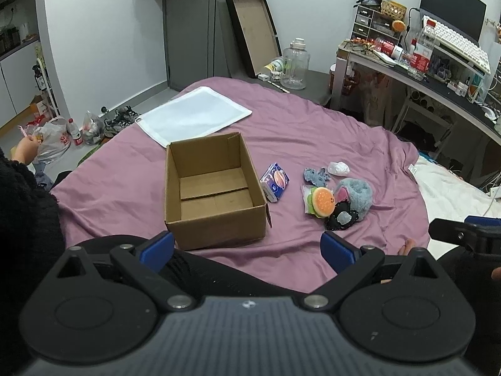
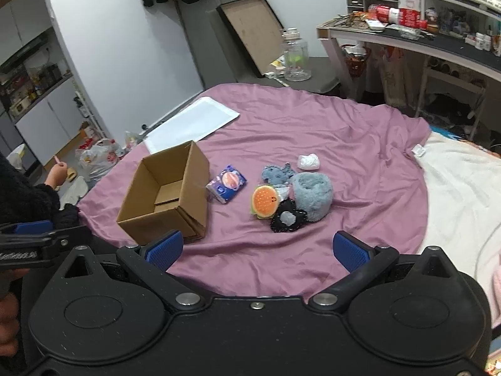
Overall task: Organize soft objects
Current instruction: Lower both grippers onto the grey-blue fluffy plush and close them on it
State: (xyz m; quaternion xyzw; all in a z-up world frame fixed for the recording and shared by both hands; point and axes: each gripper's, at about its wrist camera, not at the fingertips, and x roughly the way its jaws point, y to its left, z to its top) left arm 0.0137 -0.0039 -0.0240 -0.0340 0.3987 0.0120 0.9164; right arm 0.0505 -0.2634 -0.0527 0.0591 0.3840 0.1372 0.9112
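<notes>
From the left wrist, the left gripper (image 1: 247,252) hangs with blue pads spread wide and nothing between them, over the near edge of a wrinkled mauve bedspread (image 1: 313,131). An open cardboard box (image 1: 213,188) sits just beyond, bare inside. Right of it lie a tissue pack (image 1: 275,182), then a clustered burger plush (image 1: 322,202), fuzzy grey plush (image 1: 357,195) and black flower piece (image 1: 342,217).

From the right wrist, the right gripper (image 2: 263,249) is likewise spread and empty; the soft pile lies ahead, open cloth between.
</notes>
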